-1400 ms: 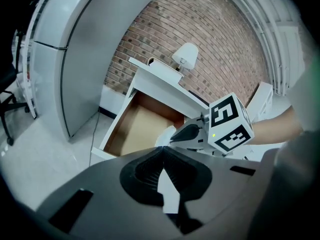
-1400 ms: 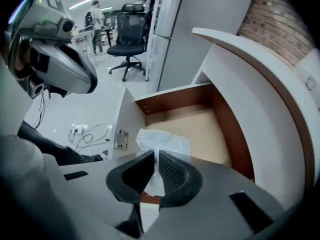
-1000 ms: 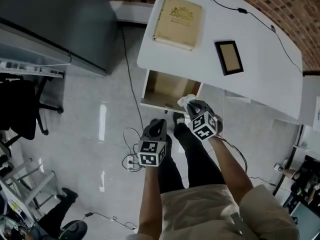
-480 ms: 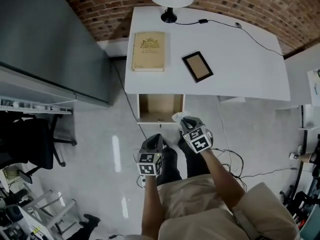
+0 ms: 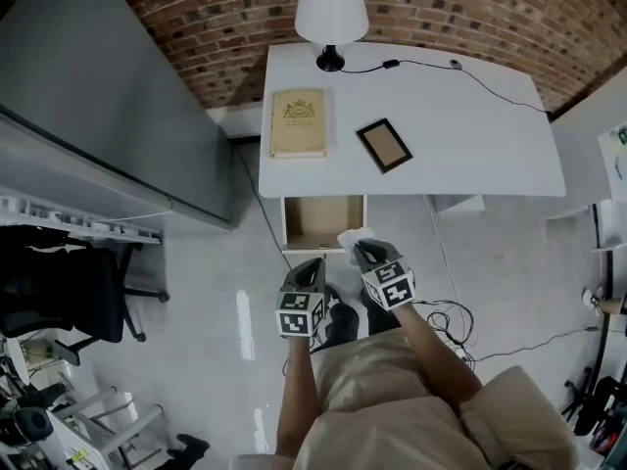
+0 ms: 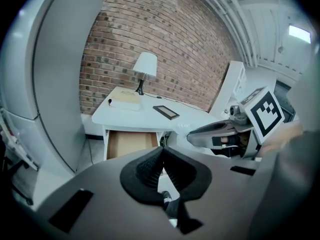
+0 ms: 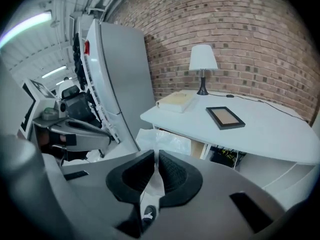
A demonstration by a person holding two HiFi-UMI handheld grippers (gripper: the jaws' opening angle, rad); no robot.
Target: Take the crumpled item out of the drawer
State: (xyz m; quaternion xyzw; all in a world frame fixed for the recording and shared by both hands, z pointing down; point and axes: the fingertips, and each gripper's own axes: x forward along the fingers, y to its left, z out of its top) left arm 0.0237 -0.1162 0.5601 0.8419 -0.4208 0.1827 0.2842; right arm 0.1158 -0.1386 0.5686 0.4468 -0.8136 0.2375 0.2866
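Observation:
The white desk's drawer [image 5: 321, 221] stands pulled out, its wooden floor bare; the left gripper view shows it too [image 6: 131, 142]. My right gripper [image 5: 359, 248] is shut on a crumpled white plastic item [image 5: 351, 237], held in the air just in front of the drawer's front edge. In the right gripper view the crumpled plastic [image 7: 162, 140] bulges out past the pads, pinched between them [image 7: 155, 170]. My left gripper [image 5: 313, 265] hangs beside it, to the left, jaws together with nothing in them [image 6: 162, 163].
On the desk top [image 5: 460, 135] lie a tan book [image 5: 297, 122] and a dark picture frame [image 5: 383, 145], with a white lamp [image 5: 331, 13] at the back. A grey cabinet [image 5: 108, 116] stands to the left. Cables [image 5: 460, 321] trail on the floor.
The head view has swung back and straightened, so the whole desk and lamp now show. Both grippers sit a little further from the drawer; the right one still holds the crumpled plastic.

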